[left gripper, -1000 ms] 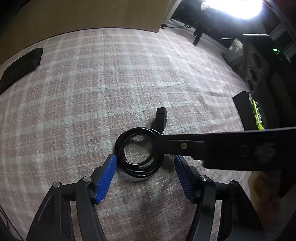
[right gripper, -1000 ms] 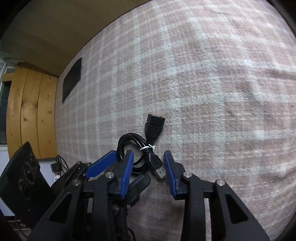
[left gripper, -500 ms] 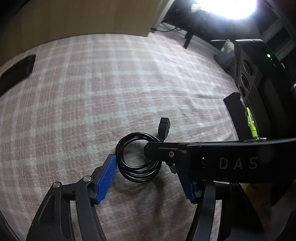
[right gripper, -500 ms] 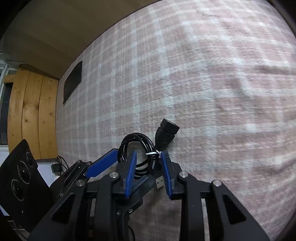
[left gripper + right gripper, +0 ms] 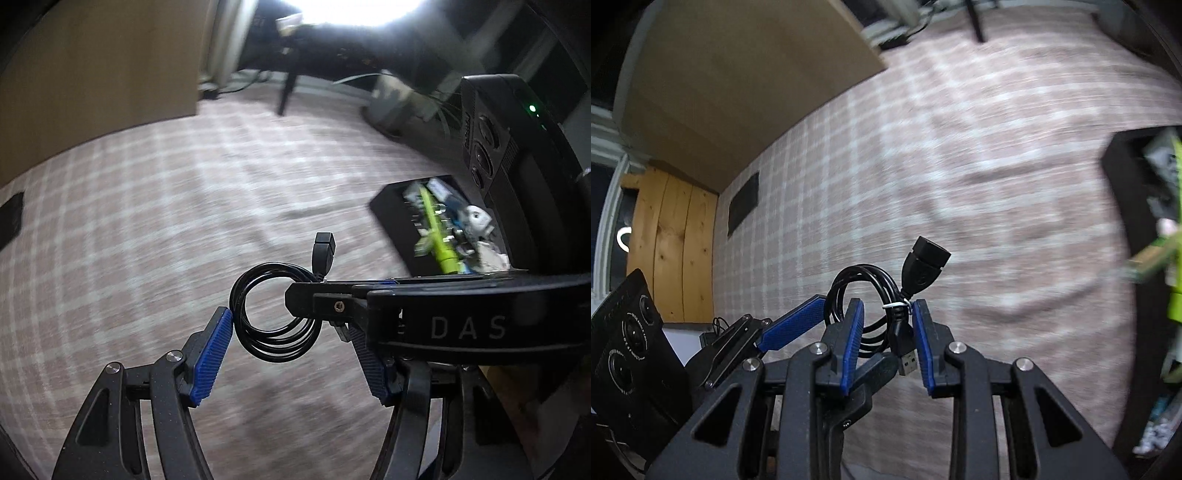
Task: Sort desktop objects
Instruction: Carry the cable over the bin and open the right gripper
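Right tongs are carrying the coiled cable while the left tongs are bracketing it without gripping.

The right tongs [image 5: 888,332] are pinching the black cable [image 5: 886,295] at its white tie, where the loops and both plug ends are bundled, so the coil is hanging together rather than unwinding. The jaws are standing fairly narrow, pads pressing the bundle from both sides. The left tongs [image 5: 295,354] are standing wide, and the cable [image 5: 273,317] is hanging between their blue pads; the near pad [image 5: 212,360] is just beside the loop, and whether it is touching cannot be told. It is probably being kept there to steady the swing. The cable is hanging clear of the checked cloth [image 5: 147,221]. The black tray [image 5: 391,214], already holding green and other small items at the right, is likely the destination.
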`<state>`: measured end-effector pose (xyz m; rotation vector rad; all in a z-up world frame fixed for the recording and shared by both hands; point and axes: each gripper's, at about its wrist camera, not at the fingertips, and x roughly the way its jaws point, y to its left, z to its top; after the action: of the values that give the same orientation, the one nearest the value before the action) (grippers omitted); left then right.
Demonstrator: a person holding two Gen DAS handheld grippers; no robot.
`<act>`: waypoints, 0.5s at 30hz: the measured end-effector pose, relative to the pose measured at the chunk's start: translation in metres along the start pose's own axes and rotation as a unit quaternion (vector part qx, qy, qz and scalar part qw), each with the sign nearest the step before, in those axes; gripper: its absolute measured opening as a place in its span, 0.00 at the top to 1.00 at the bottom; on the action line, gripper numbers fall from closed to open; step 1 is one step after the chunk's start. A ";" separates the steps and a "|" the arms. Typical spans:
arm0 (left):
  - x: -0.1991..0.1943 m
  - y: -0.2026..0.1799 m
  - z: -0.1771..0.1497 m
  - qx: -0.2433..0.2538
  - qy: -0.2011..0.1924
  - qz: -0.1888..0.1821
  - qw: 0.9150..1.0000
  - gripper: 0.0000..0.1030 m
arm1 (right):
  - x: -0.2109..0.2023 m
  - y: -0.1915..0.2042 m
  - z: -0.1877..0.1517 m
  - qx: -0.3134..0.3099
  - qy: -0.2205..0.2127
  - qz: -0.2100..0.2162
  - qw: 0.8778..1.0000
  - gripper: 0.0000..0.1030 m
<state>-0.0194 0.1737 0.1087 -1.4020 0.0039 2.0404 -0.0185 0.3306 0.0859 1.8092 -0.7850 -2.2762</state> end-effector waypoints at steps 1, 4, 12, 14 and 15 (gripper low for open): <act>0.001 -0.011 0.002 0.003 0.000 -0.004 1.000 0.40 | -0.008 -0.007 -0.001 0.003 -0.004 -0.001 1.000 0.73; 0.006 -0.047 0.008 0.022 0.001 -0.014 1.000 0.40 | -0.039 -0.037 -0.007 0.014 -0.020 -0.003 1.000 0.73; 0.031 -0.158 0.016 0.074 0.009 -0.048 0.996 0.40 | -0.121 -0.126 -0.031 0.051 -0.060 -0.018 0.997 0.73; 0.039 -0.187 0.017 0.090 0.012 -0.054 0.994 0.40 | -0.136 -0.145 -0.036 0.062 -0.069 -0.021 0.995 0.73; 0.042 -0.200 0.018 0.097 0.014 -0.057 0.994 0.40 | -0.147 -0.159 -0.039 0.067 -0.076 -0.024 0.995 0.73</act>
<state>0.0584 0.3585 0.1509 -1.2801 0.1276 1.8733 0.0925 0.5144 0.1335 1.7411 -0.9503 -2.4696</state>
